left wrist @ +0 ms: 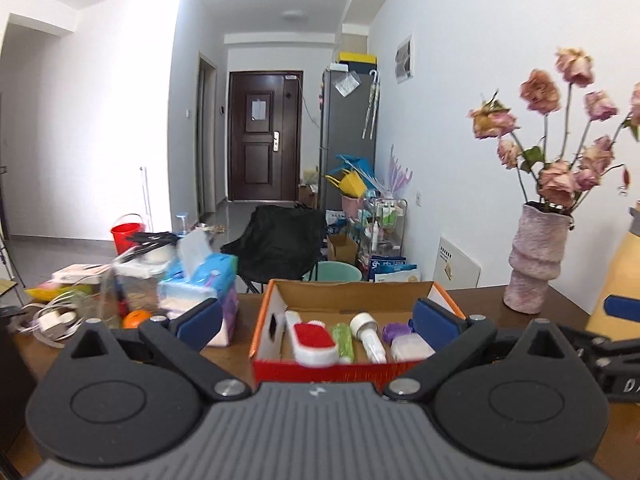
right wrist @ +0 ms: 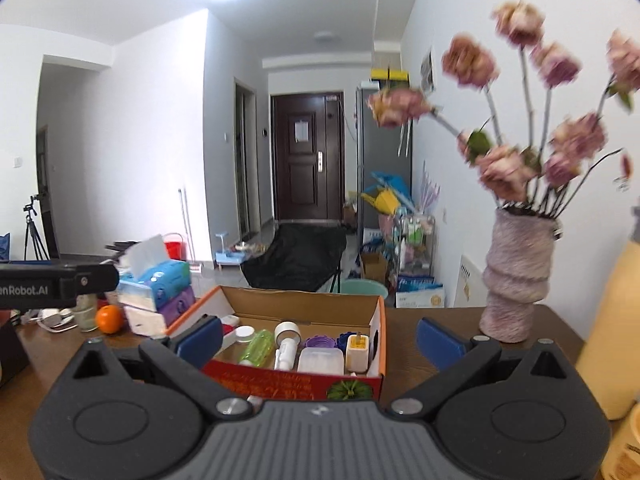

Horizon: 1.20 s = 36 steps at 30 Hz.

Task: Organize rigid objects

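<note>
An open cardboard box (left wrist: pixel 352 294) with red and orange sides stands on the brown table; it also shows in the right wrist view (right wrist: pixel 304 304). Inside lie a red-and-white brush (left wrist: pixel 314 342), a green bottle (left wrist: pixel 344 342), a white spray bottle (left wrist: pixel 370 338), a purple lid (left wrist: pixel 394 330) and a clear case (left wrist: pixel 410 348). The right wrist view adds the green bottle (right wrist: pixel 256 346), white spray bottle (right wrist: pixel 286 346), clear case (right wrist: pixel 320 360) and a yellow-white plug (right wrist: pixel 357 350). My left gripper (left wrist: pixel 318 322) is open and empty above the box's near side. My right gripper (right wrist: pixel 320 340) is open and empty over the box.
A pink vase of dried roses (left wrist: pixel 536 256) stands right of the box, close to my right gripper (right wrist: pixel 516 276). Tissue packs (left wrist: pixel 200 284), an orange (left wrist: pixel 136 318), a glass and cables crowd the left. A yellow container (right wrist: pixel 612 328) is at the far right.
</note>
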Each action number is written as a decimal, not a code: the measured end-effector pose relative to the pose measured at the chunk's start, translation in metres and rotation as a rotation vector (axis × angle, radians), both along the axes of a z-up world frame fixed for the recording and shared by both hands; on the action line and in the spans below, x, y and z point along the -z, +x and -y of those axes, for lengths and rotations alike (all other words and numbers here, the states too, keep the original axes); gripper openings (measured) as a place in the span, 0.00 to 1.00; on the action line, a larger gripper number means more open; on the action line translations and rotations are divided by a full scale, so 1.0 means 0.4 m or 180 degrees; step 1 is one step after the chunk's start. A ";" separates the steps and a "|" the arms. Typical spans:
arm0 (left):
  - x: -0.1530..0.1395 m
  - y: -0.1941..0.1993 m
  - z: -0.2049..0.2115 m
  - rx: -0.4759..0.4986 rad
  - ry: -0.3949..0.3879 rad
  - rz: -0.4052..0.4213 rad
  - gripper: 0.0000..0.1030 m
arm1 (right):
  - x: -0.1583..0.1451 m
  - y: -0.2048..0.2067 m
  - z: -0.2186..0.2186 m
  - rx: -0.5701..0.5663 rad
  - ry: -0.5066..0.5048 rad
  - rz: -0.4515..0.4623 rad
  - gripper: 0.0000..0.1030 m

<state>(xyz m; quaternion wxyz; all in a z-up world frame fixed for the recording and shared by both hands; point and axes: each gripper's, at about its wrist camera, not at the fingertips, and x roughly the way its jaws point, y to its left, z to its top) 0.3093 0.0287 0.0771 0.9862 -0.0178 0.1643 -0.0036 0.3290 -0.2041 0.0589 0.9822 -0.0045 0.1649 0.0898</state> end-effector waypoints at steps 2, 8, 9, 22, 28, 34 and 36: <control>-0.002 -0.072 -0.005 -0.0015 -0.0019 0.0012 1.00 | -0.007 -0.073 0.003 0.0008 -0.0024 0.0045 1.00; 0.013 -0.285 -0.016 0.0020 0.0040 0.0041 1.00 | -0.005 -0.282 0.009 0.0028 -0.0077 0.0068 1.00; 0.017 -0.319 -0.014 0.0025 0.0054 0.0037 1.00 | -0.001 -0.313 0.010 0.0027 -0.0075 0.0063 1.00; 0.093 -0.577 0.004 0.0148 -0.0036 -0.0079 1.00 | 0.050 -0.591 0.028 0.0197 -0.0034 -0.0129 1.00; 0.101 -0.616 0.027 0.0195 0.0026 -0.0132 1.00 | 0.067 -0.647 0.038 0.0290 -0.0039 -0.0169 1.00; 0.118 -0.627 0.034 0.0214 0.0044 -0.0243 1.00 | 0.074 -0.679 0.039 0.0309 -0.0075 -0.0178 1.00; 0.120 -0.630 0.035 0.0217 0.0045 -0.0253 1.00 | 0.076 -0.685 0.039 0.0313 -0.0082 -0.0188 1.00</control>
